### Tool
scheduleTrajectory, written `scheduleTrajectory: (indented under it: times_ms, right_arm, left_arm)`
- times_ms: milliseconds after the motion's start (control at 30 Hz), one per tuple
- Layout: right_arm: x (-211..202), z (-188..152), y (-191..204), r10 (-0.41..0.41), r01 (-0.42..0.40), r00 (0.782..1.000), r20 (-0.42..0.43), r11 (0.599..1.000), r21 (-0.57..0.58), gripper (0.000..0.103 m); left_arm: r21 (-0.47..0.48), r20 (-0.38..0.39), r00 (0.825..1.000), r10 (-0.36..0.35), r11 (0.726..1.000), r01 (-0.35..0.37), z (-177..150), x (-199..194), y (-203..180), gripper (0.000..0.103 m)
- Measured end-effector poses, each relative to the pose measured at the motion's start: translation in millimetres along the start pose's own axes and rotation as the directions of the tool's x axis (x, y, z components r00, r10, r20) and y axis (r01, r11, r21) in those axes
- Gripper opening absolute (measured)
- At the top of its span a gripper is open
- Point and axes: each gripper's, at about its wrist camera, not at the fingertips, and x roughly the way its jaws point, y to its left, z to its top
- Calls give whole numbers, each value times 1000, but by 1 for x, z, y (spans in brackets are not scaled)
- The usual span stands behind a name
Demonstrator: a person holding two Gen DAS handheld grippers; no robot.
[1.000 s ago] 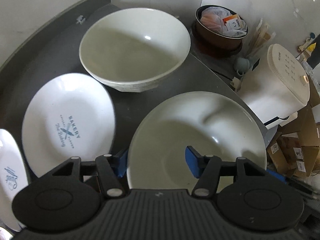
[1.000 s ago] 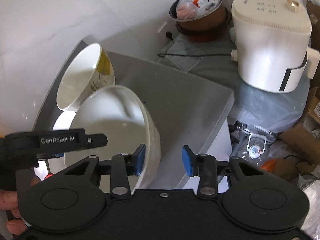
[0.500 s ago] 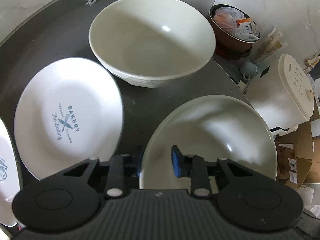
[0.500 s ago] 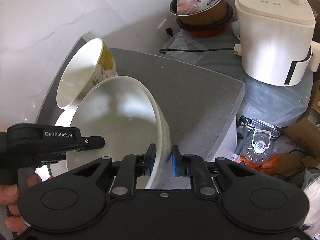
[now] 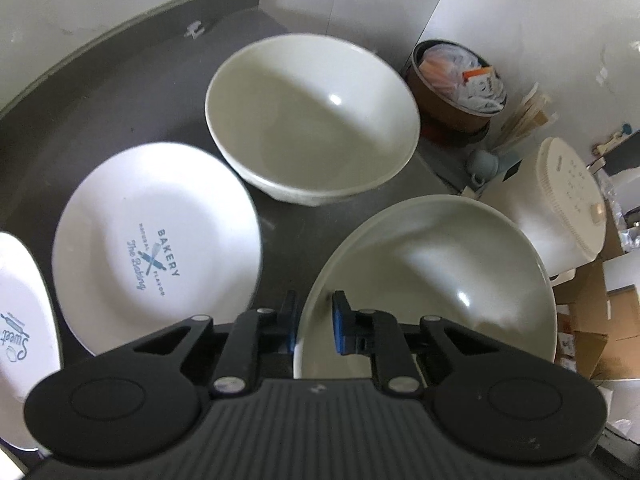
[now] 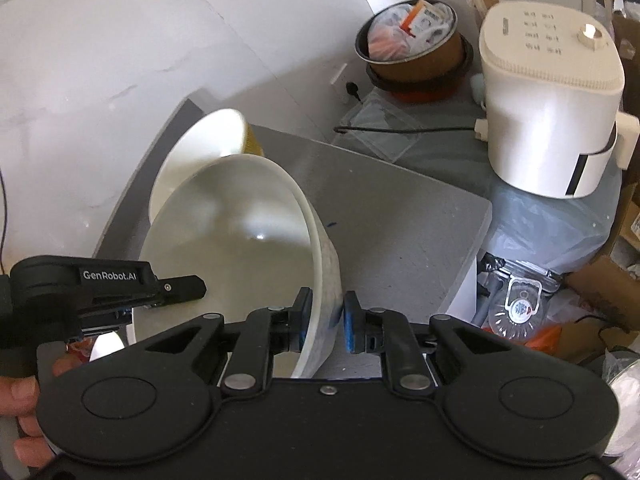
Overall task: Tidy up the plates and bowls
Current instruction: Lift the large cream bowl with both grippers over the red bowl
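Both grippers clamp the same near bowl (image 5: pixel 432 288). Your left gripper (image 5: pixel 314 328) pinches its left rim, one pad inside and one outside; the jaws have just been closing onto that wall. Your right gripper (image 6: pixel 325 322) pinches the opposite, right rim (image 6: pixel 320 272) in the same manner, its jaws likewise just closed on it.

The near bowl sits tilted between the two grippers, above the grey table (image 6: pixel 400 232).

The far bowl (image 5: pixel 312 120) stands upright on the table directly beyond the held one, mouth up and apparently empty. This is the governing relation: if you mean to nest the two, the target lies straight ahead of both grippers and about equally near to each.

The bakery plate (image 5: pixel 156 248) lies flat to the left, beside the second plate (image 5: pixel 20 312).
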Motion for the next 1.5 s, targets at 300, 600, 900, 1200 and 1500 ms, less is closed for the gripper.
scheduleTrajectory:
  times_ms: [300, 600, 900, 1200, 1500]
  right_arm:
    - [-21, -2, 18, 17, -16, 1000, 11, 998, -53, 16]
    - [-35, -6, 35, 58, -59, 998, -10, 993, -98, 16]
    - [-46, -12, 61, 96, -101, 995, -37, 980, -172, 17]
    - [-38, -23, 73, 113, -132, 989, -98, 967, -217, 17]
    - [-27, -36, 89, 99, -145, 983, -156, 936, -322, 21]
  left_arm:
    - [-42, 43, 998, -36, 998, 38, -2, -34, 9, 16]
    - [-102, 72, 997, -38, 994, 45, -16, -60, 26, 16]
    - [-181, 118, 993, -21, 983, 42, -33, -93, 52, 16]
    - [-250, 126, 992, 9, 968, 23, -51, -105, 72, 11]
    - [-340, 106, 993, 59, 940, -20, -73, -108, 94, 11]
